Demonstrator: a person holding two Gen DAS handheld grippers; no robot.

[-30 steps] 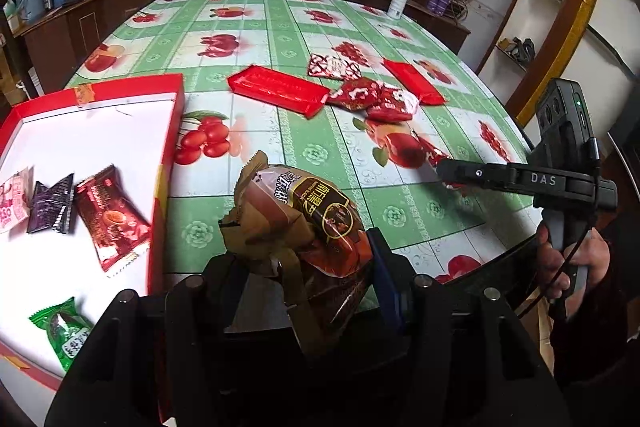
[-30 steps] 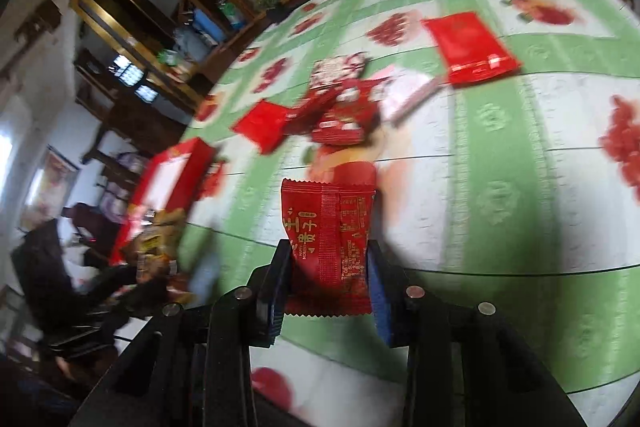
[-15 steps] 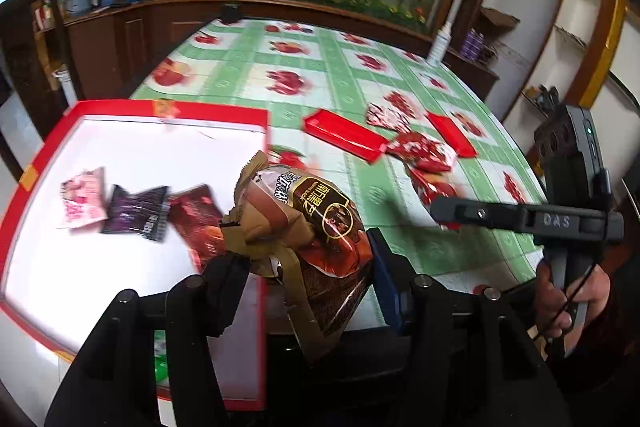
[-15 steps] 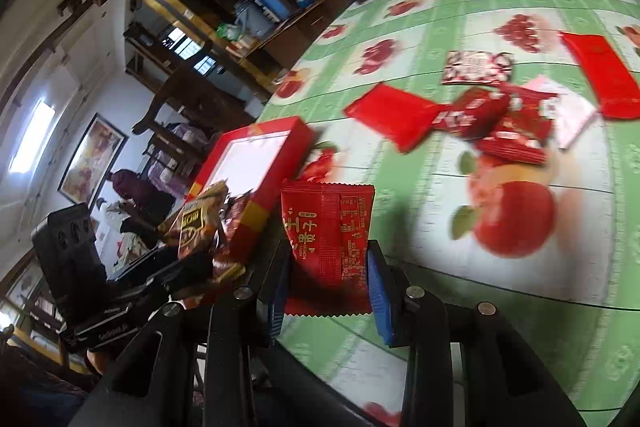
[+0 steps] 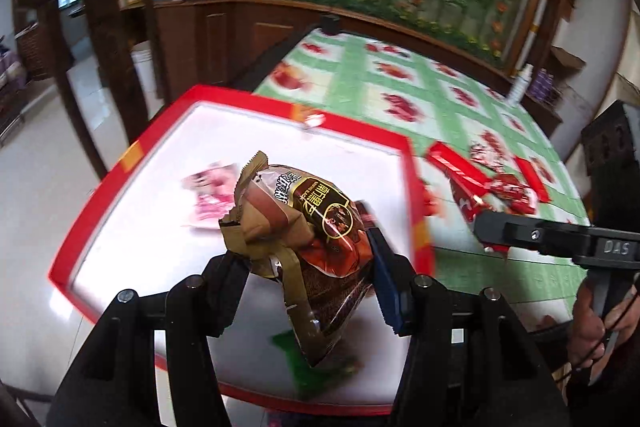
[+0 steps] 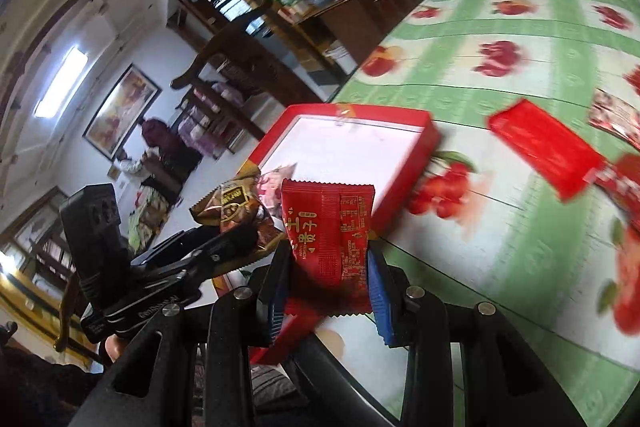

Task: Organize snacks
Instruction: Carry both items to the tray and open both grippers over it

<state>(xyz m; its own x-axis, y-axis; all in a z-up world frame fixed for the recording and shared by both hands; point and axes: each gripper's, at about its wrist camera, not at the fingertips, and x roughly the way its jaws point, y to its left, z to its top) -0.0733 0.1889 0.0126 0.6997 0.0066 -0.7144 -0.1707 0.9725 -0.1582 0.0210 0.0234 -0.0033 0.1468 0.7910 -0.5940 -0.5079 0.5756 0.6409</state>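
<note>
Above the red tray (image 5: 416, 187), my left gripper (image 5: 308, 263) clasps a brown snack bag (image 5: 304, 223) and my right gripper (image 6: 328, 263) pinches a red packet (image 6: 326, 227); dropped early, either could miss.

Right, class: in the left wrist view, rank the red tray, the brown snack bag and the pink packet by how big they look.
1. red tray
2. brown snack bag, though nearness to the camera enlarges it
3. pink packet, blurred and partly hidden behind the bag

Daylit room, strong fisheye bending at edges, background smeared by motion blur.
</note>
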